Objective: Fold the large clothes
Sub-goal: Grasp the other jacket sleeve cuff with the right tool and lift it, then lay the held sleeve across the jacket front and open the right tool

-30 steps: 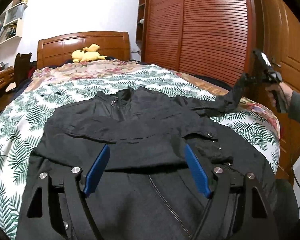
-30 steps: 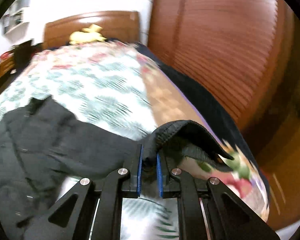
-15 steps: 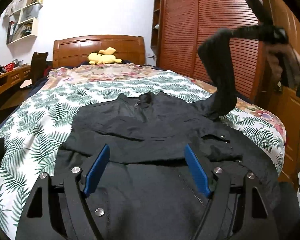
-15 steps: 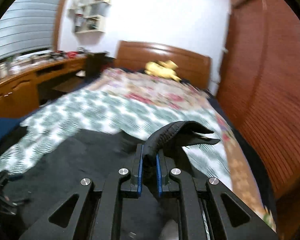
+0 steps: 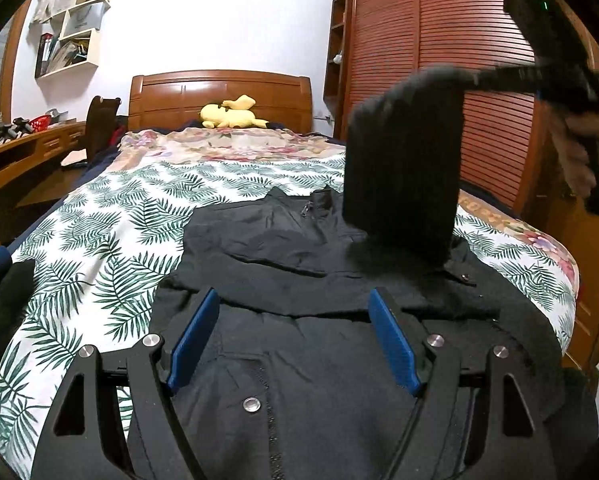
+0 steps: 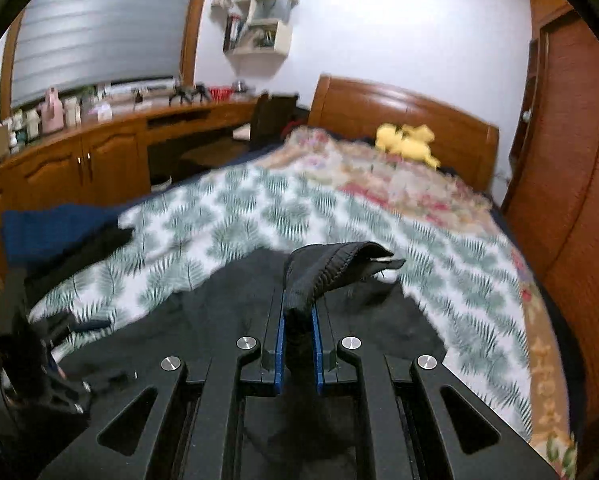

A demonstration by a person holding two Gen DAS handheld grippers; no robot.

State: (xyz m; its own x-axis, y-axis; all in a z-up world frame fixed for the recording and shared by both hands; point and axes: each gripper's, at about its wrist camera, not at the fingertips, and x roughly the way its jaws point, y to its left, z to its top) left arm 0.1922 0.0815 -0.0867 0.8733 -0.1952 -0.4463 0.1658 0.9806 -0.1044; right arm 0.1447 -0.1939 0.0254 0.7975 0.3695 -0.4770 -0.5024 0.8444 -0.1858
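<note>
A black jacket [image 5: 299, 276] lies flat on the bed, collar toward the headboard, front zipper facing up. My left gripper [image 5: 293, 320] is open and empty, hovering low over the jacket's lower front. My right gripper [image 6: 298, 312] is shut on the cuff of the jacket's right sleeve [image 6: 331, 268]. In the left wrist view that sleeve [image 5: 403, 168] hangs lifted high above the jacket's chest, held by the right gripper [image 5: 471, 78] at the upper right.
The bed has a leaf-print cover [image 5: 111, 224] and a wooden headboard [image 5: 219, 92] with a yellow plush toy [image 5: 231, 114]. A wardrobe [image 5: 439, 60] stands on the right, a wooden desk [image 6: 99, 152] on the left. Dark clothes [image 5: 3, 292] lie at the bed's left edge.
My right gripper has lifted the sleeve from the bed's right side and swung it up and leftward over the jacket. The left gripper stayed open over the jacket's lower front.
</note>
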